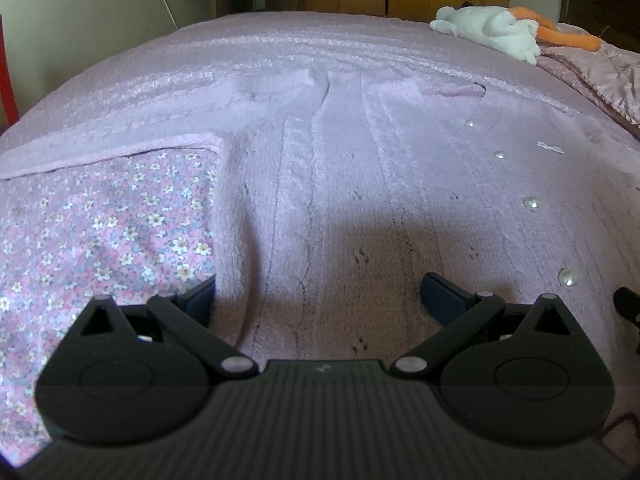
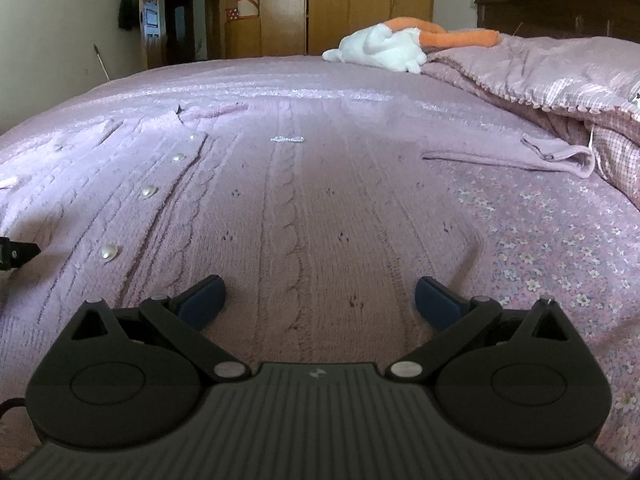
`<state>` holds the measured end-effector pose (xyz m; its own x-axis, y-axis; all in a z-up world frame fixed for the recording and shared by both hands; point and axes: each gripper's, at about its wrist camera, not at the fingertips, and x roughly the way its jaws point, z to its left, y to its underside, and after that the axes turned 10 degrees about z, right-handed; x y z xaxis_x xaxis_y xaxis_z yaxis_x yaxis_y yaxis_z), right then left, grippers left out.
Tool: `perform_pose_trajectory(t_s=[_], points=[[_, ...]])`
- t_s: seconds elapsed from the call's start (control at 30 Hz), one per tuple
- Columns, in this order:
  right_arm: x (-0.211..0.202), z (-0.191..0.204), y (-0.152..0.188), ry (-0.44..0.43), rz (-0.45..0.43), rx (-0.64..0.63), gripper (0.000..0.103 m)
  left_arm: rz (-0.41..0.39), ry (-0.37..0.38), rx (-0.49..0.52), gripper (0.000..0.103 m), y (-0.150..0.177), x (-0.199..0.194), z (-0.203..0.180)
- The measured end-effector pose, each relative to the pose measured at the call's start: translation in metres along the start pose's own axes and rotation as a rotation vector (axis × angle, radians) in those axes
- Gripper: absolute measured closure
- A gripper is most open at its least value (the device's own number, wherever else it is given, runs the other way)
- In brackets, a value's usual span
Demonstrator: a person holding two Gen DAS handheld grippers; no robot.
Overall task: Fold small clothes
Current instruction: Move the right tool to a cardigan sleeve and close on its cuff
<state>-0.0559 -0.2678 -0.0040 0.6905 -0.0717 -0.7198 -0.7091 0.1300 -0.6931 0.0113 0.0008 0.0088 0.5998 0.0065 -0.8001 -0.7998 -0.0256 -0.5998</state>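
A small lilac cable-knit cardigan (image 1: 360,184) with pearl buttons (image 1: 532,202) lies flat on the bed, front side up. My left gripper (image 1: 320,300) is open, low over the cardigan's left hem, its left finger at the garment's edge. My right gripper (image 2: 320,300) is open too, just above the hem of the cardigan (image 2: 288,200) on its right half. Nothing sits between either pair of fingers. One sleeve (image 1: 120,148) stretches out to the left; the other sleeve (image 2: 520,156) reaches right toward the quilt. The button row (image 2: 149,191) runs up the middle.
The cardigan rests on a pink floral sheet (image 1: 100,232) and a lilac bedspread (image 2: 280,80). A white and orange plush toy (image 2: 384,48) lies at the far side. A bunched quilt (image 2: 560,80) rises on the right below a dark headboard (image 2: 560,4). Wooden wardrobes stand behind.
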Motion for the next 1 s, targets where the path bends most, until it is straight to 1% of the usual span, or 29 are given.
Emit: perform_pose_trajectory(t_s=[0.1, 0.17, 0.27, 0.4, 0.5, 0.6, 0.73, 0.83, 0.93, 1.0], points=[[-0.001, -0.003, -0.003, -0.019, 0.009, -0.008, 0.0, 0.021, -0.006, 0.01, 0.0, -0.003, -0.001, -0.002], [-0.004, -0.011, -0.009, -0.051, 0.024, 0.008, 0.0, 0.033, -0.007, 0.016, 0.0, -0.005, -0.003, -0.003], [-0.01, -0.036, -0.025, -0.124, 0.035, 0.074, 0.0, 0.038, -0.013, 0.023, 0.0, -0.011, -0.008, -0.004], [-0.01, -0.084, -0.06, -0.152, 0.056, 0.16, 0.0, 0.005, -0.043, 0.047, 0.0, -0.021, -0.015, -0.008], [-0.003, -0.126, -0.084, -0.123, 0.046, 0.203, 0.0, -0.01, -0.049, 0.05, 0.0, -0.029, -0.019, -0.011], [0.011, -0.162, -0.104, -0.055, 0.044, 0.231, 0.0, -0.006, -0.044, 0.04, 0.0, -0.035, -0.02, -0.012], [0.031, -0.206, -0.119, 0.022, 0.034, 0.287, 0.0, 0.009, -0.052, 0.019, 0.0, -0.039, -0.017, -0.013], [0.046, -0.231, -0.126, 0.08, 0.019, 0.322, 0.0, 0.016, -0.07, 0.015, 0.0, -0.041, -0.015, -0.015], [0.06, -0.253, -0.134, 0.103, 0.011, 0.353, 0.0, 0.02, -0.081, 0.018, 0.0, -0.043, -0.015, -0.016], [0.069, -0.269, -0.14, 0.086, 0.003, 0.418, 0.0, 0.018, -0.09, 0.023, 0.0, -0.044, -0.015, -0.017]])
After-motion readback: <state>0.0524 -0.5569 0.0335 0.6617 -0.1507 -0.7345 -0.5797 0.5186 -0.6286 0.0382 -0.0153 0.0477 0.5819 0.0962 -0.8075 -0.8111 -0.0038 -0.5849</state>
